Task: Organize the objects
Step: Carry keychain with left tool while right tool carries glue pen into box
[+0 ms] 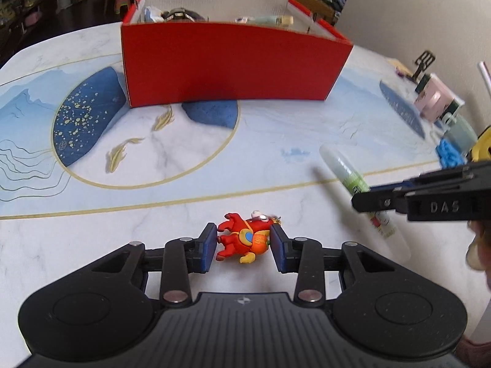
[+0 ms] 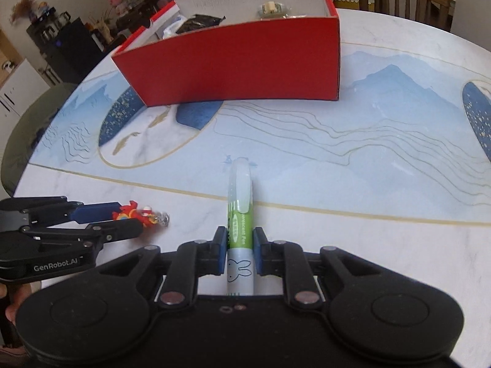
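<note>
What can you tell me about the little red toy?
The small red rubbery figure keychain has an orange belly, blue patch, yellow foot and a metal ring at its head. It lies on its side on the marble-look table, squeezed between the blue pads of the left gripper.

My left gripper (image 1: 242,247) was matte black, with blue pads on the inner faces of its jaws, silver pivot pins along the linkage arms behind them, two round domed housings further back, and a ribbed plate between those. My right gripper (image 2: 240,250) was built the same. White "GenRobot.AI" lettering marked the left one's side, and raised "DAS" lettering the right one's.
</note>
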{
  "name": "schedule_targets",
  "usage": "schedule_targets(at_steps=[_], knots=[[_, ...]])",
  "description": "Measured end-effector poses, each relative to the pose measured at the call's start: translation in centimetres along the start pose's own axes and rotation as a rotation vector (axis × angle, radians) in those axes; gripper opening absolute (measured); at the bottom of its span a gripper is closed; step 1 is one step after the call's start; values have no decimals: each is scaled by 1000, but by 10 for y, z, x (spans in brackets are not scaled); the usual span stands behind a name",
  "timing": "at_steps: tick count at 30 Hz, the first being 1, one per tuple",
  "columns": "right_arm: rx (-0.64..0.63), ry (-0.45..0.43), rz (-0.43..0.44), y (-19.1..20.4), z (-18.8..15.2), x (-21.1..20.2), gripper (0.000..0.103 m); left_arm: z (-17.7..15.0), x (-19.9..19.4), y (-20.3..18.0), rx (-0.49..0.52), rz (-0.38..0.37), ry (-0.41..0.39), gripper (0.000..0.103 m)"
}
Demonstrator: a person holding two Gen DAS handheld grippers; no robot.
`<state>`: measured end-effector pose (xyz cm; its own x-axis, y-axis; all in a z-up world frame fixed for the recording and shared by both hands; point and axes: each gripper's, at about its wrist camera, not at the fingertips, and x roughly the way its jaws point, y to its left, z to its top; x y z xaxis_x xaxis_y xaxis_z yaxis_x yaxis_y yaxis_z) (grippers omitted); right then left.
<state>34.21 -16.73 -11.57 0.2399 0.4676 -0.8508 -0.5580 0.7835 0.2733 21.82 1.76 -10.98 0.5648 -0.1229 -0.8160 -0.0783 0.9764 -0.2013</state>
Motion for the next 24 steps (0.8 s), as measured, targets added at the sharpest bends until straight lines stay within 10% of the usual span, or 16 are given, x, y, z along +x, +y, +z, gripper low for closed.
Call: schedule_targets(at_steps=[24], knots=[[-40,-225,41,16,103,-73,17,124,-72,-13,52,-23,-335,36]])
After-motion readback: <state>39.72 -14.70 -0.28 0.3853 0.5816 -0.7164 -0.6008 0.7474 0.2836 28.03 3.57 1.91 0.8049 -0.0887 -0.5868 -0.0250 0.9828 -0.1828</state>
